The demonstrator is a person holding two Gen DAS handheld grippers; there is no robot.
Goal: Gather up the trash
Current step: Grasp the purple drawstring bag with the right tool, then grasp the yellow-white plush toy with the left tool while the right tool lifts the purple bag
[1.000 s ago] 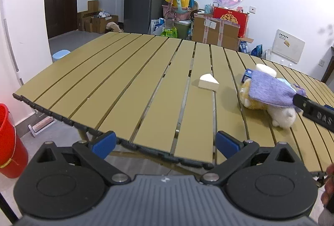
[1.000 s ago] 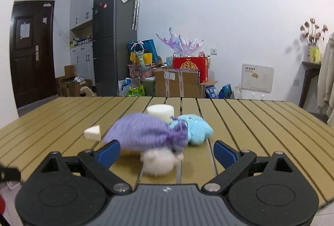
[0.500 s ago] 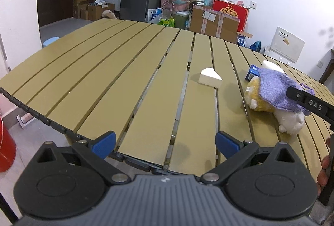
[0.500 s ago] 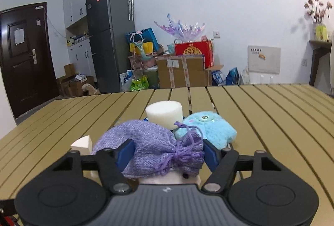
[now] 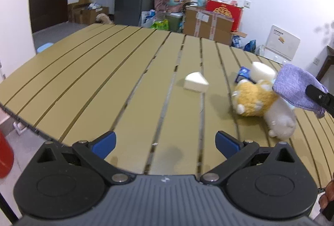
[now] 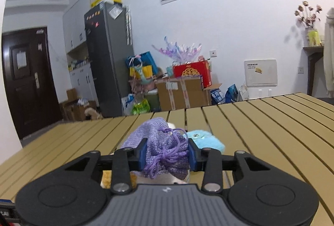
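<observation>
Since a second ago my right tool (image 6: 167, 156) has gone from wide open to clamped on the purple drawstring pouch (image 6: 160, 148), which has come up off the plush toys it lay on, and my left tool (image 5: 165, 141) has edged farther in over the counter (image 5: 104, 80). The tan slatted counter fills both views. My left tool hangs over its near edge, its blue pads spread wide with nothing between them. In the right wrist view the two blue pads press on the gathered neck of the pouch, the knotted cord hanging just in front of them. In the left wrist view the pouch (image 5: 296, 90) sits raised at the far right, above a yellow and white plush toy (image 5: 265, 105) lying on the slats. A light blue plush toy (image 6: 205, 139) lies just behind the pouch in the right wrist view. A white cylinder (image 5: 262, 71) stands behind the yellow toy, a small blue packet (image 5: 242, 74) beside it. A white wedge (image 5: 196, 84) sits alone near the counter's middle, well apart from the pile.
</observation>
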